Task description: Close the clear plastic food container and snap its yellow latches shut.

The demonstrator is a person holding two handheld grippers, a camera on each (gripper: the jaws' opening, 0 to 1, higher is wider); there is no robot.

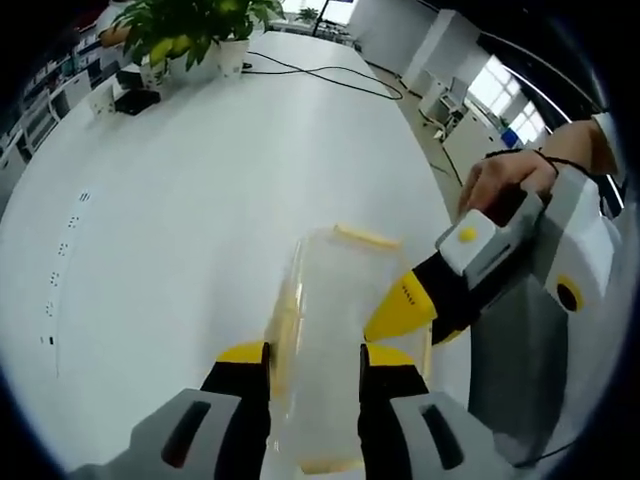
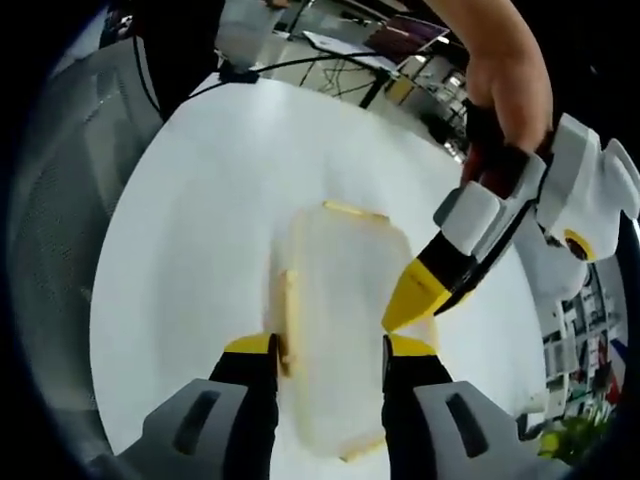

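Yellow-tipped left claw (image 1: 315, 355): jaws apart, straddling the clear plastic food container (image 1: 335, 290), one tip at each long side. Whether the tips actually press on the plastic cannot be told.

Container: lies on the white worktop (image 1: 200, 180) near its edge, lid in place on top. One yellow latch (image 1: 368, 237) shows at the far short end, another (image 1: 283, 320) along the long side next to the left-hand jaw tip.

Right claw (image 1: 400, 312): enters the left gripper view from the right, its yellow point resting at the container's near right rim, with a hand (image 1: 505, 175) on its grip.

Right gripper view: right claw (image 2: 330, 350) with jaws likewise apart, astride the container (image 2: 345, 270); the left claw (image 2: 415, 290) points down at the container's edge.

Surroundings: potted plant (image 1: 190, 30) and a black cable (image 1: 320, 72) at the worktop's far end, well apart from the container; a mesh chair (image 2: 60, 200) beside the worktop.
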